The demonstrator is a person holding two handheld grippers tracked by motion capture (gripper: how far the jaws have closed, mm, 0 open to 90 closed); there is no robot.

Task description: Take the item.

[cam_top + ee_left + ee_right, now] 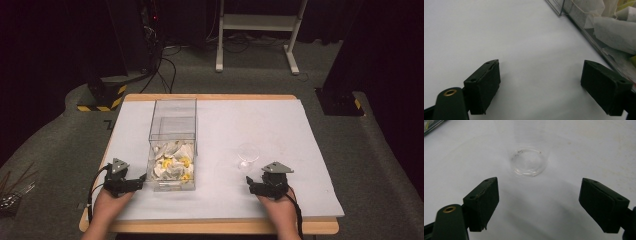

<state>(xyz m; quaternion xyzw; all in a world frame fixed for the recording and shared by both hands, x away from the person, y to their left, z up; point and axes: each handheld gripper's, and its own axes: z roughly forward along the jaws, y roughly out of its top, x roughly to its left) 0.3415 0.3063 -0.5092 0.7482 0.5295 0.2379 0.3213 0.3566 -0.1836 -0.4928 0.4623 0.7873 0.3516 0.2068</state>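
Right gripper view looks down on a small clear glass cup standing upright on the white bench, just ahead of the right tongs, whose jaws are spread wide and empty. To grasp well, centre the cup between the jaws and close gently low on its wall. High view shows the left tongs, also spread and empty, resting just beside a clear box of paper-wrapped items.

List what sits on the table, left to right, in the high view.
Left gripper → clear plastic box of white and yellow packets → small clear glass cup → right gripper, jaws open and empty.
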